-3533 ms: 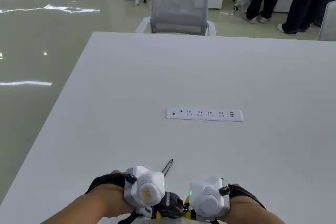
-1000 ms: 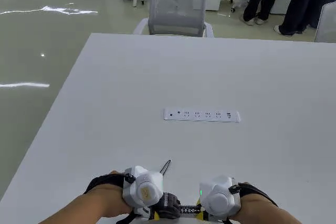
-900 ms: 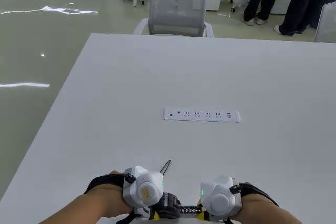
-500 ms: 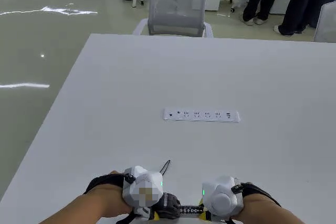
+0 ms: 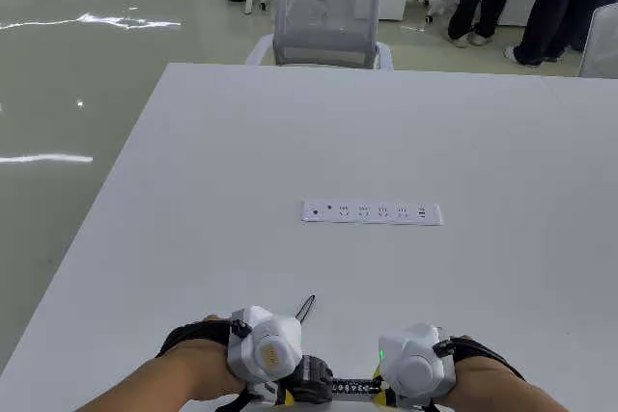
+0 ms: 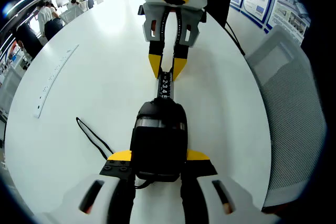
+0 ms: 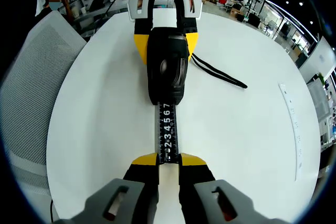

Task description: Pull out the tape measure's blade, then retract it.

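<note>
**Short run of blade stretched between the two grippers**

The left gripper (image 6: 158, 157) is clamping the black tape measure (image 6: 158, 137) by its sides, with the yellow-padded jaws closed snugly against the body. The right gripper (image 7: 168, 161) is facing it, jaws pressed almost together and pinching the free end of the blade (image 7: 167, 127).

A short stretch of blade is showing between them, with the numerals 2 to 7 readable in the right gripper view. The blade is lying flat, printed face up. Its long axis is running straight from the tape measure's mouth to the right gripper. In the head view that line is going left to right, along the near edge of the white desk (image 5: 241, 161). The mouth is pointing at the right gripper.

The tape measure is sitting low at the desk's near edge, right in front of the person. Whether it is touching the surface cannot be told.

A thin black strap (image 7: 219, 73) is trailing from the tape measure across the desk, away from the person. A white power strip (image 5: 372, 211) is lying well apart, toward the middle of the desk. A grey chair (image 5: 325, 7) is standing at the far edge.
</note>
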`<state>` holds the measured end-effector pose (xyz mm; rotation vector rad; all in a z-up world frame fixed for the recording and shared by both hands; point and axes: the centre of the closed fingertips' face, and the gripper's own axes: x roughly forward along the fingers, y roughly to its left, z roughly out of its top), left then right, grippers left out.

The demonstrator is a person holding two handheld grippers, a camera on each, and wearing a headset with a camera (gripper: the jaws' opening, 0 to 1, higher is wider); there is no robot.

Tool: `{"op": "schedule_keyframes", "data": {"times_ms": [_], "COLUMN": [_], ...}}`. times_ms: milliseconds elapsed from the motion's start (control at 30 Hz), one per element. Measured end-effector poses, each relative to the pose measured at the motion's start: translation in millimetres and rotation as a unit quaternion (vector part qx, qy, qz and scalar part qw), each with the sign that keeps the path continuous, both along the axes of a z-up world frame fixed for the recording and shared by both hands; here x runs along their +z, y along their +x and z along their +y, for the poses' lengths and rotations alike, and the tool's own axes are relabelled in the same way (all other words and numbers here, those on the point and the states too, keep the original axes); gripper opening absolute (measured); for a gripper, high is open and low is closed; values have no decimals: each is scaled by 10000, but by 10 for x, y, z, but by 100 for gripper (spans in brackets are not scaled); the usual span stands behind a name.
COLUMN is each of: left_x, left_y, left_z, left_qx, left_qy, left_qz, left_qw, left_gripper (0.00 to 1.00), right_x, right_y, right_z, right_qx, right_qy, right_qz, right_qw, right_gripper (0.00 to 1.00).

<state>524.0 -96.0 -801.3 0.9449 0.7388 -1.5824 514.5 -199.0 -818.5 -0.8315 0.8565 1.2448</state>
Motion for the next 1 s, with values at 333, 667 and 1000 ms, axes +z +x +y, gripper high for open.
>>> {"op": "schedule_keyframes", "data": {"times_ms": [333, 667, 1000], "left_x": [1, -1, -1], "left_y": [-2, 3, 5], "left_z": [7, 7, 10], "left_qx": [5, 9, 4], "left_qy": [6, 1, -3], "left_qz": [-2, 4, -7], "left_qw": [10000, 10000, 10000], "left_gripper": [29, 29, 29], "right_x": [2, -2, 3], "right_y": [-6, -4, -4], "right_z": [-89, -163, -192], "right_qx": [-28, -48, 32], "right_qy": [-51, -77, -135], "right_qz": [13, 28, -47], "right_qw": [10000, 10000, 9999], "right_gripper": [11, 12, 12]}}
